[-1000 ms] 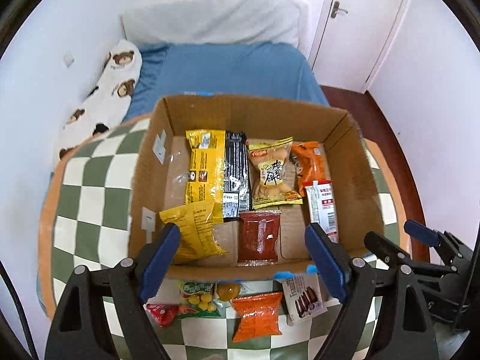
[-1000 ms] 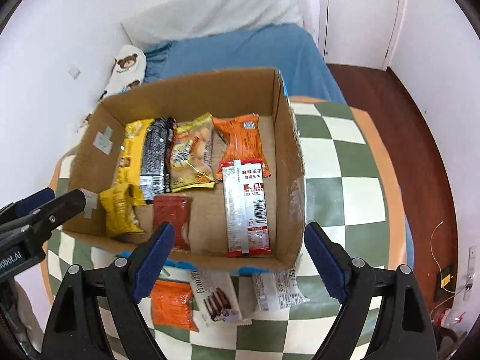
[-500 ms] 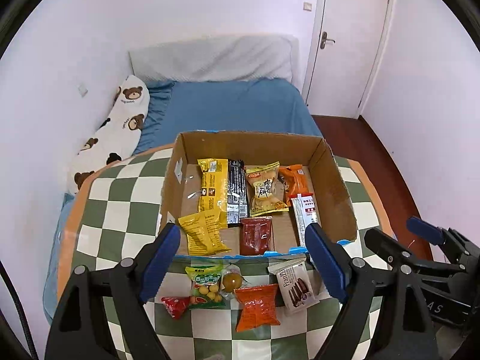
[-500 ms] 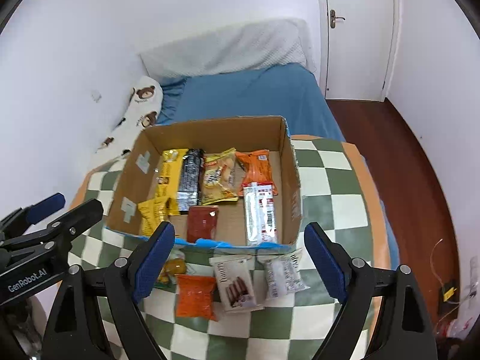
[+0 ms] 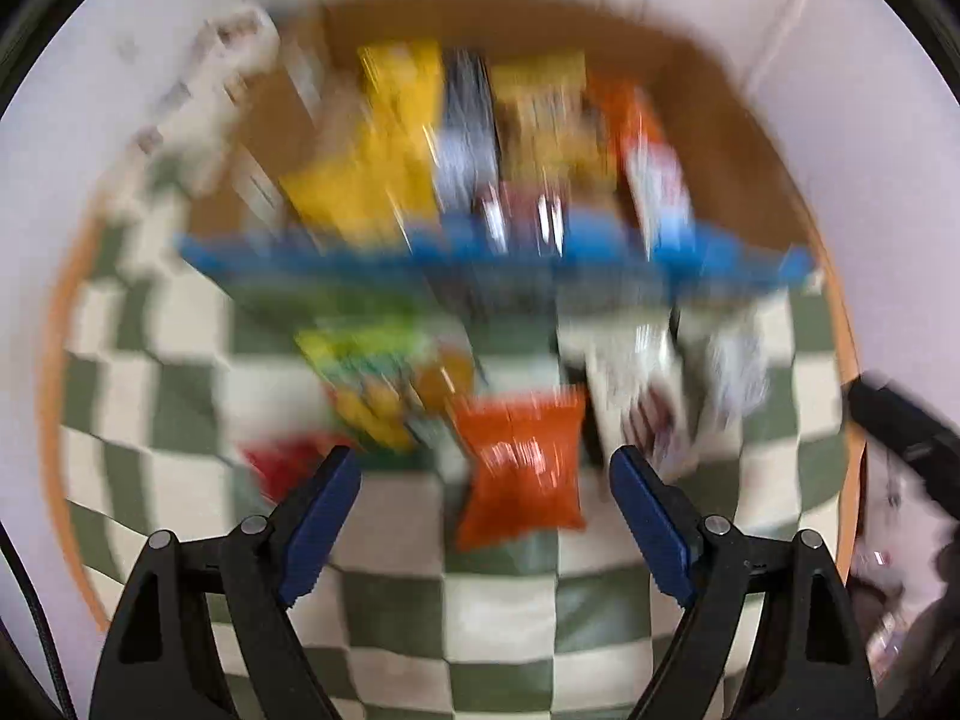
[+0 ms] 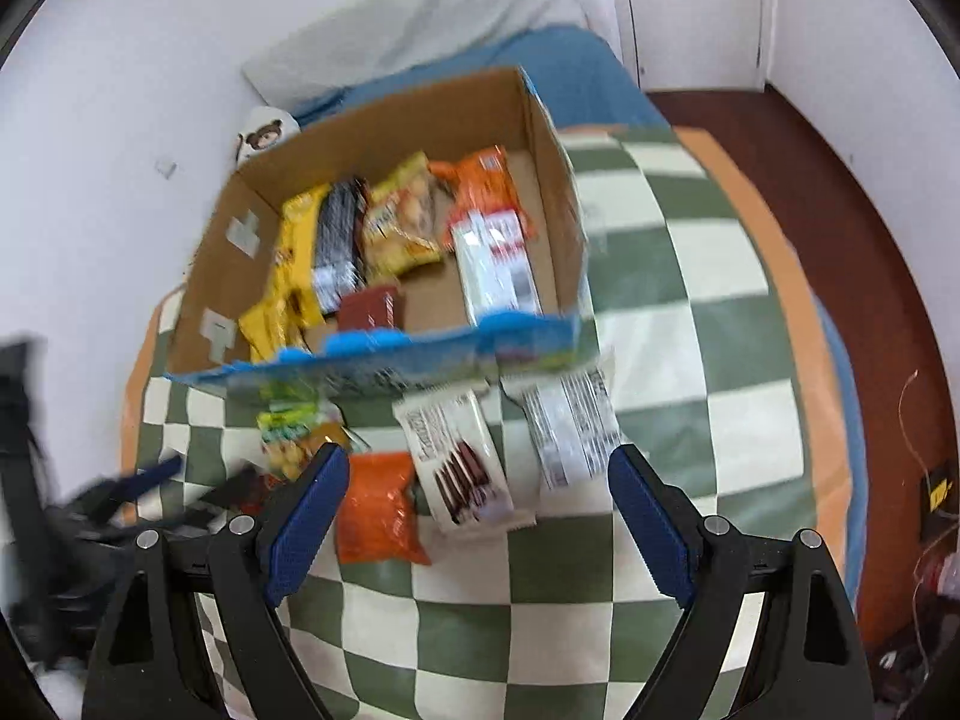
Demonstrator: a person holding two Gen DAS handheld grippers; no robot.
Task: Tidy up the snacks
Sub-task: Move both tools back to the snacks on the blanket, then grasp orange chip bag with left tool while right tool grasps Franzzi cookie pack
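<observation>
Left wrist view blurred, left gripper (image 5: 486, 483) held wide apart over orange packet (image 5: 521, 468) on checked counter (image 5: 420, 630), right gripper (image 6: 478, 480) likewise spread wide, empty, loose snacks (image 6: 456, 456) laid just before cardboard box (image 6: 384, 138), more packets seen inside.

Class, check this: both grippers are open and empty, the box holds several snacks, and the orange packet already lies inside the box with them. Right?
Not quite. The right wrist view shows the orange packet on the checked cloth outside the box. The left gripper and right gripper are indeed open and empty.
</observation>
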